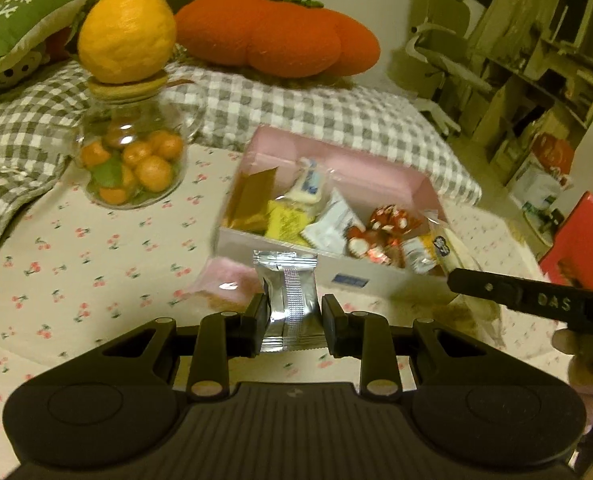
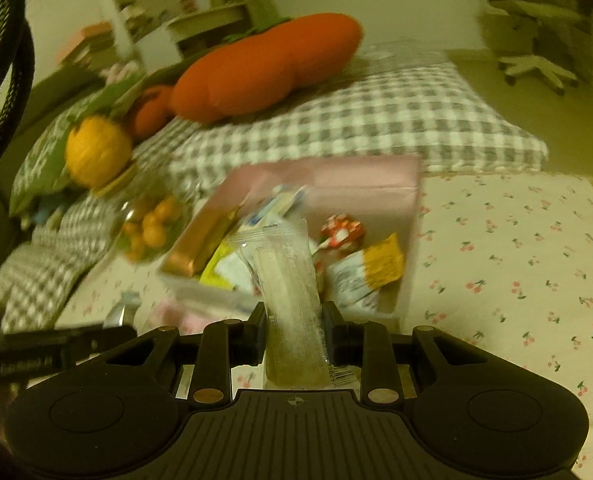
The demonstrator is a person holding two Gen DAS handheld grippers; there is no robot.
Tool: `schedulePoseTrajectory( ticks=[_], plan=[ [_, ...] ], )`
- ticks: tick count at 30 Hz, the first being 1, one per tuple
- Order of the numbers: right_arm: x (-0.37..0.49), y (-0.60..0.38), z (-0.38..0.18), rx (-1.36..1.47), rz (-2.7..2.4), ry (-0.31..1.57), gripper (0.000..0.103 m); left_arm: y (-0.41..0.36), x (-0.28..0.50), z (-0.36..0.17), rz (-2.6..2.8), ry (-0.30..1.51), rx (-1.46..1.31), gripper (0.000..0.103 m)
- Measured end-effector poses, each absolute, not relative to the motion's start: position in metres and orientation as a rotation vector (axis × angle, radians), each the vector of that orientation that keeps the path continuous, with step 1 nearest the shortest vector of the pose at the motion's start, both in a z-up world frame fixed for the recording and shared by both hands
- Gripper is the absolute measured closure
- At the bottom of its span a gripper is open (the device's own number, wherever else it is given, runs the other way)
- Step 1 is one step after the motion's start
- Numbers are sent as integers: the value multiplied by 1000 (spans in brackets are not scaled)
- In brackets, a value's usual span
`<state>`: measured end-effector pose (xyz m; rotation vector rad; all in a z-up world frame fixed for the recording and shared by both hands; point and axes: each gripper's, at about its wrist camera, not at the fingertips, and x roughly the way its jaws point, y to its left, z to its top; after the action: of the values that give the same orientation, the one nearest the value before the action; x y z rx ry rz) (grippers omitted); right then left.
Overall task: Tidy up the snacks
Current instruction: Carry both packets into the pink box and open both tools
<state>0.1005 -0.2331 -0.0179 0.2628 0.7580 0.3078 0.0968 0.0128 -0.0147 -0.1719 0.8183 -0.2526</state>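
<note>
A pink open box [image 1: 376,176] holding several wrapped snacks stands on the cherry-print cloth; it also shows in the right wrist view [image 2: 368,184]. My left gripper [image 1: 293,312] is shut on a silver foil snack packet [image 1: 290,288], held just in front of the box's near wall. A pink packet [image 1: 224,286] lies on the cloth left of it. My right gripper [image 2: 294,320] is shut on a clear long snack packet [image 2: 292,292], held over the box's near edge. The right gripper's side [image 1: 532,300] shows at the right of the left wrist view.
A glass jar [image 1: 132,160] of small oranges with a large yellow citrus [image 1: 126,34] on its lid stands left of the box. An orange persimmon cushion [image 1: 276,32] and a checked blanket [image 1: 336,116] lie behind. A red box [image 1: 584,240] is at the right.
</note>
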Motion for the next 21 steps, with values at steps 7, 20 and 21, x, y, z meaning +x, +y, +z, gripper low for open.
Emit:
schedulePoseTrajectory(
  ticks=[7,20,21],
  plan=[
    [130,-266,-25,443,226,749,76,-18,121,-10,-267,793,-133,77],
    [175,-287,-45,624,170,719,76,-74,182,-20,-321,780,22,76],
    [177,-287,-47,630,171,720,76,-77,187,-21,-327,776,37,76]
  ],
)
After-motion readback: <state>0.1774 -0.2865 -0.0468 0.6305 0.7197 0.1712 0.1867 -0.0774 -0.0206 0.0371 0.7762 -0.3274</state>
